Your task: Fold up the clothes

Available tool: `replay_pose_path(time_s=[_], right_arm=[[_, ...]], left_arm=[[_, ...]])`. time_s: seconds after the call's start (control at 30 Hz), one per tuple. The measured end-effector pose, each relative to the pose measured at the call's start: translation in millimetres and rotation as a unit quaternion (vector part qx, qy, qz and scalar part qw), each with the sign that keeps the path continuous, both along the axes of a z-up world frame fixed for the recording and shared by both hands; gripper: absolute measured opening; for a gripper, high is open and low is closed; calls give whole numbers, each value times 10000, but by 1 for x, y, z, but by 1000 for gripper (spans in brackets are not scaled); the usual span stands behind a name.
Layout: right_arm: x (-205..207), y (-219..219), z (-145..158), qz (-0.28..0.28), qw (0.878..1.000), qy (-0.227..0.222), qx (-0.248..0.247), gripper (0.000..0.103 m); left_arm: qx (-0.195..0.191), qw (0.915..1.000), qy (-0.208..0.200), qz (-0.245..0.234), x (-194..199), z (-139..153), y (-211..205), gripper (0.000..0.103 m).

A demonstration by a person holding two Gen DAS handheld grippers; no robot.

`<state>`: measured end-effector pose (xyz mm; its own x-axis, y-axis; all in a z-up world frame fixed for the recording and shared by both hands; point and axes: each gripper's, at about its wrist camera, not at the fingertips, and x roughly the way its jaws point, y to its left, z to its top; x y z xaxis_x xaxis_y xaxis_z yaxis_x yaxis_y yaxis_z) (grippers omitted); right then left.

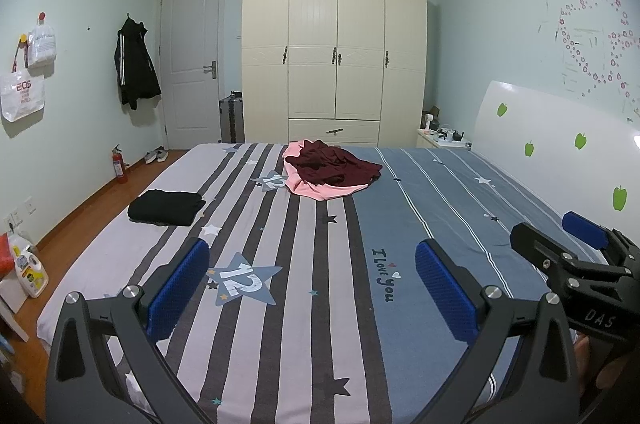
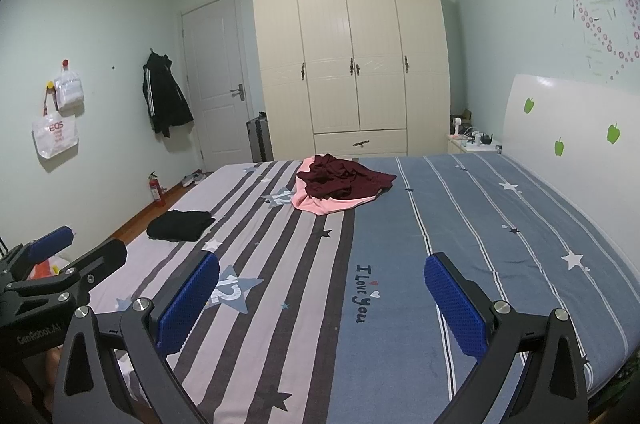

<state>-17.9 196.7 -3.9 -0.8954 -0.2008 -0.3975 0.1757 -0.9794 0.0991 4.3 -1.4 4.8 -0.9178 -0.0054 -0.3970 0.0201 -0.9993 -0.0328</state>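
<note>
Both the left gripper and right gripper hovered released above the striped bed sheet reading "I Love You". A crumpled maroon garment lay on pink cloth far off; a folded black garment sat left.

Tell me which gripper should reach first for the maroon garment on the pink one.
Marginal call: right. The maroon garment sits nearer the centreline of the right gripper than of the left gripper. Both are open, empty and far from the pile.

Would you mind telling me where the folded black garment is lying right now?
The folded black garment lies on the bed, on its striped left side, in both views, left of and nearer than the maroon garment heaped on the pink one.
</note>
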Motion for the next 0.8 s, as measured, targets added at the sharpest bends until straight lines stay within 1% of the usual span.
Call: replay_pose_path(time_s=[0.8], right_arm=[[2, -1, 4, 25, 10000, 41, 5, 102]], left_arm=[[-6, 10000, 24, 15, 1, 3, 0, 102]])
